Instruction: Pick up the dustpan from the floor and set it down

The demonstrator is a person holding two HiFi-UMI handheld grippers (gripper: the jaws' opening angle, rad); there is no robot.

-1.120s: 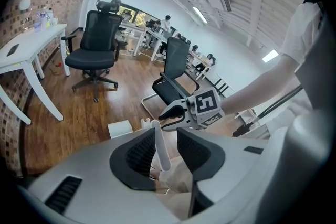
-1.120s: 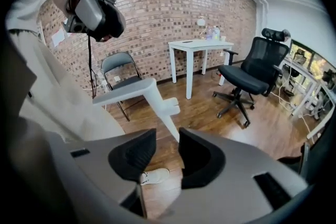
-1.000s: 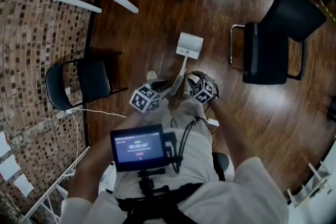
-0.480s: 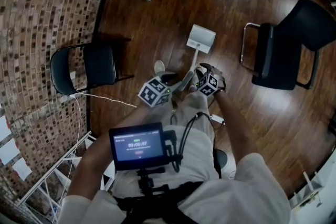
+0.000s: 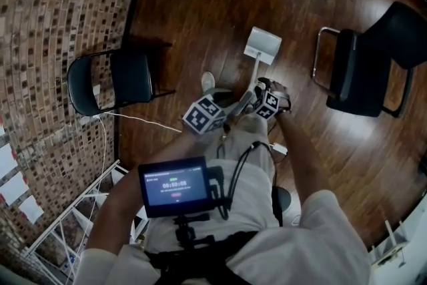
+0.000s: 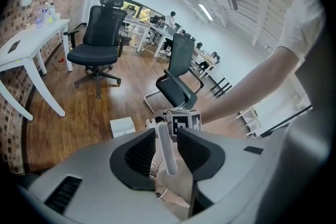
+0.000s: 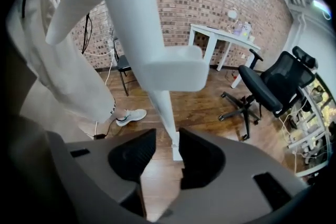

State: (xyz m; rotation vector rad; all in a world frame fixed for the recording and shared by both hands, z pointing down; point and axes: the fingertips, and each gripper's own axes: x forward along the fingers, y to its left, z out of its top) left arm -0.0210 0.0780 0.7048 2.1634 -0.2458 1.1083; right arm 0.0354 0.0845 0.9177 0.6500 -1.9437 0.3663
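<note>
The dustpan lies with its pan on the floor, beyond the shoe and a little to its right in the head view. Its thin handle slants back toward the person. It does not look lifted yet.

The left tool comes in from the shoe side. Its jaws are drawn in tight about the handle, with hardly a sliver of gap at either pad, so I judge it to be gripping. The right tool sits on the side of the handle away from the shoe. It is about half open and holds nothing. The handle passes between its jaws, close to one pad, with clear space at the other.

Risks from here:
- A lift on the left grip alone puts the pan's weight far from the pads. The smooth handle may turn or slide, and the pan may droop or swing toward the shoe.
- If the right tool closes with the handle off-centre, one pad will meet it first and push it sideways against the left grip.
- The tools are very near each other, so their bodies may knock.
</note>
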